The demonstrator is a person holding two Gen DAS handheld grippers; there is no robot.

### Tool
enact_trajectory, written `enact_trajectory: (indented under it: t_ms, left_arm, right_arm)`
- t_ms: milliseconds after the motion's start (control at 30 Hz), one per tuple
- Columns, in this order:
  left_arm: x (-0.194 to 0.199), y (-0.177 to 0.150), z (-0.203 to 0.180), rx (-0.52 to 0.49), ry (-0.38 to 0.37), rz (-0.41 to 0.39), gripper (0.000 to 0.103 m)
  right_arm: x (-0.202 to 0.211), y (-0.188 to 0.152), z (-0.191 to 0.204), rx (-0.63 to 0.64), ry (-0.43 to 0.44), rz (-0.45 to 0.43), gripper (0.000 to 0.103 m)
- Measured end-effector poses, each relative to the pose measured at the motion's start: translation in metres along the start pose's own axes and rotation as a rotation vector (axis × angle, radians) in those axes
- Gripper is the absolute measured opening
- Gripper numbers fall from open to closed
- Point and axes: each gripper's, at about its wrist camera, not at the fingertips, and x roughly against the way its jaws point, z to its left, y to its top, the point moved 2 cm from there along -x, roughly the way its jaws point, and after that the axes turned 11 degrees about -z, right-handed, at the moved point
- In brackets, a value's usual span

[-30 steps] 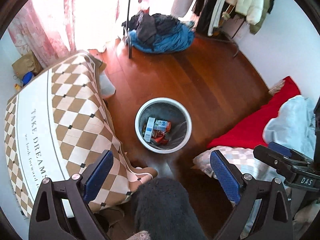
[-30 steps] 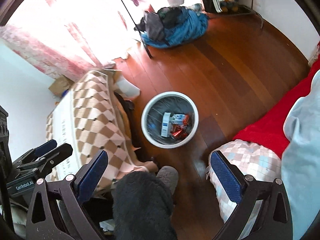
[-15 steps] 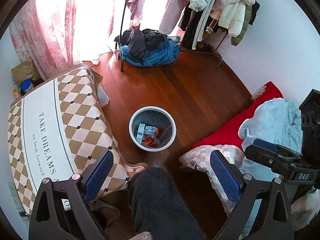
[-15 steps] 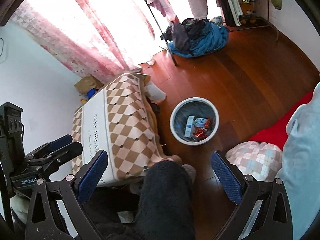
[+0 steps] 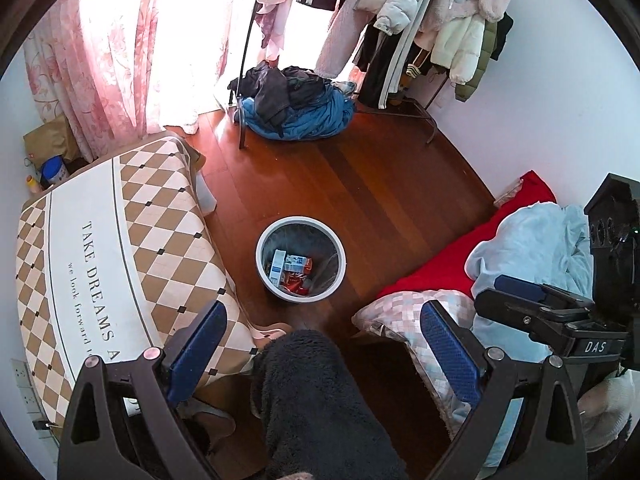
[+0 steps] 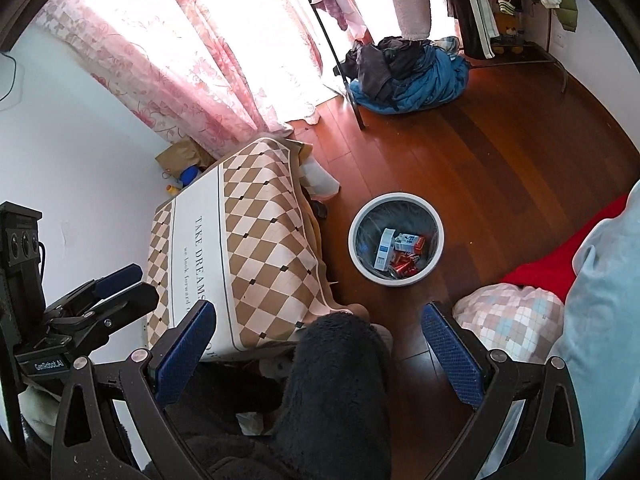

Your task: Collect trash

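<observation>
The cloth covering the surface (image 5: pixel 100 248) is reading "TAKE DREAMS" with "we look forward" in smaller script beneath; the right hand-held gripper (image 5: pixel 532 304), seen from the left wrist view, is carrying the marking "DAS", and the left hand-held gripper (image 6: pixel 100 292), seen from the right wrist view, is carrying "GenRobot.AI". Both hand-held grippers are standing with fingers spread wide and holding nothing. The trash bin (image 5: pixel 301 259) is sitting on the wooden floor (image 5: pixel 380 184) near frame centre in the left view, at roughly 1 o'clock from the gap between the fingers in the right view; cartons and red wrappers (image 6: pixel 402 252) are lying inside it, their print too small to read. Compared with one second ago, both cameras are showing the bin smaller and more of the room, including the clothes rack (image 5: pixel 420 40) at 12 to 1 o'clock and the curtain (image 5: pixel 112 60) at 11 o'clock. The bin is standing apart from the surface edge at 9 o'clock and the bed (image 5: pixel 460 264) at 3 o'clock, with bare floor open toward the blue clothes pile (image 5: pixel 304 116) at 12 o'clock. A dark fleece trouser leg (image 5: pixel 320 400) is occupying 6 o'clock.
</observation>
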Motion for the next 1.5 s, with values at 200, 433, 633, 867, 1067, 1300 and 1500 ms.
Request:
enact_trajectory:
  t_ms: [200, 433, 633, 867, 1067, 1300, 1500]
  left_arm:
    - [0.0030, -0.0011, 0.0033, 0.010, 0.006, -0.006, 0.099]
    - [0.0065, -0.0003, 0.0049, 0.016, 0.002, -0.011, 0.099]
    - [0.0058, 0.0050, 0.0019, 0.006, 0.002, -0.010, 0.103]
    - [0.0054, 0.0040, -0.0015, 0.003, 0.000, -0.007, 0.103]
    - [0.0037, 0.0030, -0.0021, 0.007, -0.006, -0.002, 0.103]
    - [0.0007, 0.0003, -0.0031, 0.003, -0.008, 0.005, 0.103]
    - [0.0003, -0.0017, -0.0019, 0.004, -0.016, 0.006, 0.103]
  right_arm:
    - [0.0027, 0.0016, 0.0010, 0.009, -0.006, 0.000, 0.103]
    - [0.0038, 0.0039, 0.0030, 0.017, -0.007, 0.007, 0.103]
    - [0.0034, 0.0045, 0.0015, 0.023, -0.002, 0.019, 0.103]
    - [0.0025, 0.0040, 0.0013, 0.028, -0.003, 0.024, 0.103]
    - [0.0022, 0.0031, 0.0016, 0.028, -0.010, 0.022, 0.103]
    - [0.0056, -0.0001, -0.0038, 0.040, -0.020, 0.021, 0.103]
    - [0.0078, -0.0006, -0.0021, 0.044, -0.022, 0.022, 0.103]
